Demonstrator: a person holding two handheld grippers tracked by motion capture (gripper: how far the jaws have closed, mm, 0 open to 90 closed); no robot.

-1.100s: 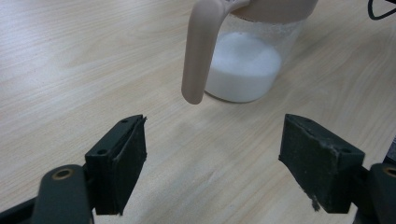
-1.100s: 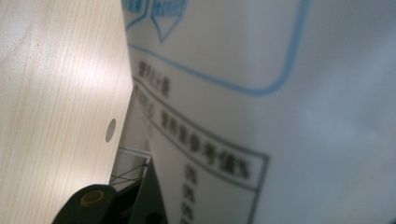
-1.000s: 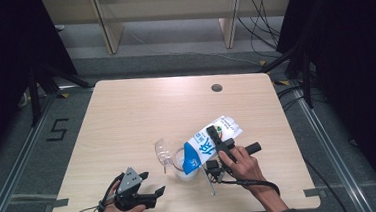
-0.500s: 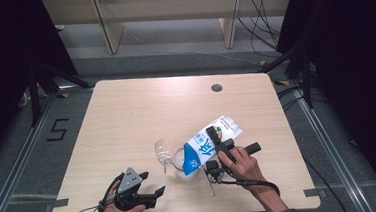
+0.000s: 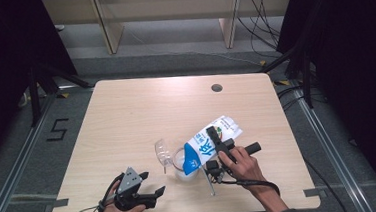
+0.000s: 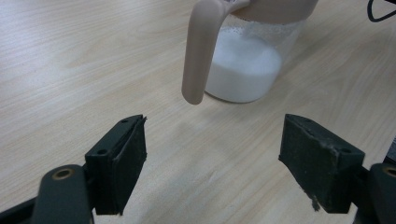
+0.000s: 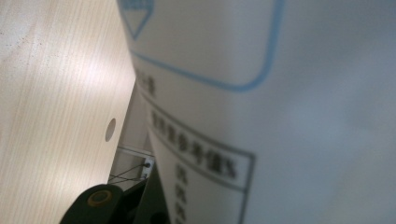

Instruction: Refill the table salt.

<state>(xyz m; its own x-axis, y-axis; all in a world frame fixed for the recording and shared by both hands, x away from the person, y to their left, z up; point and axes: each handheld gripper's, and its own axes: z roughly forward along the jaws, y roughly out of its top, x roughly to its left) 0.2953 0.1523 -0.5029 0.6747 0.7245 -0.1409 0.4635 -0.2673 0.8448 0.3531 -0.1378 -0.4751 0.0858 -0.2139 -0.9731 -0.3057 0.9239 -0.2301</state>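
— So, what is my right gripper (image 5: 214,149) holding now?

— Its jaws are clamped on the milk carton (image 5: 209,143). The carton is tilted, with its blue end low over the clear jug (image 5: 179,159). In the right gripper view the printed wall of the carton is pressed very close to the camera.

— Where is the jug on the table (image 5: 126,115)?

— Near the front edge, a little right of the middle. I see white liquid (image 6: 243,70) in its bottom and a beige handle (image 6: 198,51) on its side.

— And my left gripper (image 5: 152,194)?

— It rests at the front edge, toward the left corner, near the jug but apart from it. Its jaws stand wide apart with nothing between them, only bare wood.
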